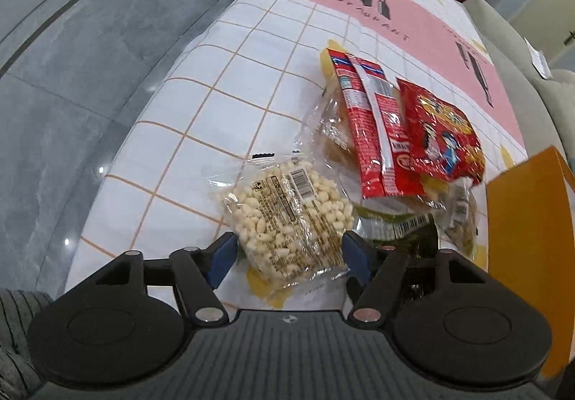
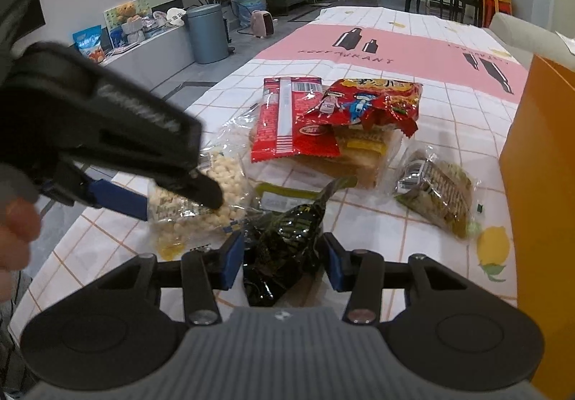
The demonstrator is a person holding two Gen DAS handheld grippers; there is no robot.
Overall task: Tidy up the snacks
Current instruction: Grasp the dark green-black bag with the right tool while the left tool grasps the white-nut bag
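Note:
A clear bag of white puffed snacks (image 1: pixel 287 216) lies on the tablecloth between the blue pads of my left gripper (image 1: pixel 289 254), which stands open around its near end; the bag also shows in the right wrist view (image 2: pixel 201 202). My right gripper (image 2: pixel 282 261) is open around a dark green crinkled packet (image 2: pixel 284 245). Behind lie two red snack bags (image 1: pixel 373 119) (image 2: pixel 359 101), a bread pack (image 2: pixel 355 159) and a clear pack of green-brown biscuits (image 2: pixel 438 191).
An orange box (image 1: pixel 528 242) (image 2: pixel 542 184) stands at the right. The table's left edge (image 1: pixel 151 105) drops to grey floor. A grey bin (image 2: pixel 207 33) and plants stand beyond. A sofa edge (image 1: pixel 510 47) borders the far right.

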